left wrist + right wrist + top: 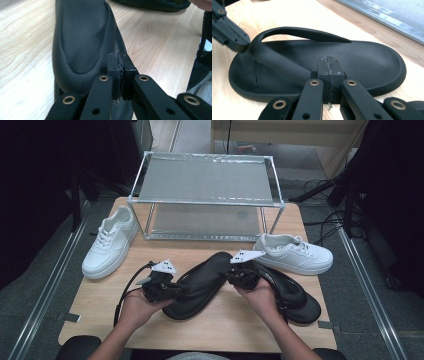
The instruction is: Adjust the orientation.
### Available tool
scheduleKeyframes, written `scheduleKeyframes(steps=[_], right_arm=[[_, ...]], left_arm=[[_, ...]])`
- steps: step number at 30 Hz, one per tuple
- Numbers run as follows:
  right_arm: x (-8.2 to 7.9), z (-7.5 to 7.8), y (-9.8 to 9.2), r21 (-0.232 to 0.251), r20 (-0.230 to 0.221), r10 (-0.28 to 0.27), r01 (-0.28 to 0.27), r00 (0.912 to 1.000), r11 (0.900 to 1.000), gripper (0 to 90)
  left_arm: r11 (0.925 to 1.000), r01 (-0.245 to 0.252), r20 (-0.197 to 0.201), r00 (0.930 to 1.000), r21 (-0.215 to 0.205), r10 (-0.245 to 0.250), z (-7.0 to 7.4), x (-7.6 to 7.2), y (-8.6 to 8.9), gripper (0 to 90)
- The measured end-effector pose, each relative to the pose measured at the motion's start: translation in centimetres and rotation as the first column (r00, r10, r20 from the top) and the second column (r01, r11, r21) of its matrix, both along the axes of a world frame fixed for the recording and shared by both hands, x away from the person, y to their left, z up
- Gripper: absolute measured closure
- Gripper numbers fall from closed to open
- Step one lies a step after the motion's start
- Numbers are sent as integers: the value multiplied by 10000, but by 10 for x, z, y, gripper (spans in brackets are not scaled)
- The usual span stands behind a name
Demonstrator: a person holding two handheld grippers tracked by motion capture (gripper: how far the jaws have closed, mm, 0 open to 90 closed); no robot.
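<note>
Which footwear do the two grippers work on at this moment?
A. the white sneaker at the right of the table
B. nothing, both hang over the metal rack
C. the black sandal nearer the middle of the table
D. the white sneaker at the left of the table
C: in the high view the left gripper and the right gripper sit at opposite edges of the same black sandal; both white sneakers lie apart, untouched.

High view overhead, forward-down; both gripper views close, probably sharing one black sandal (pixel 200 285).

A light wooden tabletop (pixel 235 322) stands on grey floor (pixel 360 285); dark curtains hang at nine and three o'clock, cables (pixel 325 227) trailing at two.
</note>
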State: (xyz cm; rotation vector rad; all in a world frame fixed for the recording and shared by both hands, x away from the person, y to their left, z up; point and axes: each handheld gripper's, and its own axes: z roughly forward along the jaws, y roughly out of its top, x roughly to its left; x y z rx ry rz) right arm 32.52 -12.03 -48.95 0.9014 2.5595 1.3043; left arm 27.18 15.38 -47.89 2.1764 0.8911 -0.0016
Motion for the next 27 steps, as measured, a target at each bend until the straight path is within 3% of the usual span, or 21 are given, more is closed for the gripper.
scheduleKeyframes(steps=[10, 21, 27], right_arm=[[15, -11, 8, -69, -320, 39, -41, 9995, 10000, 900], [13, -16, 14, -137, -528, 242, -249, 9983, 9996, 900], [13, -16, 14, -55, -562, 257, -260, 9981, 9996, 900]], left_arm=[[9987, 111, -90, 9999, 487, -107, -12, -2, -11, 890], [9983, 148, -62, 9999, 557, -145, -15, -3, -12, 890], [9988, -100, -125, 9999, 489, 106, -15, 0, -8, 897]])
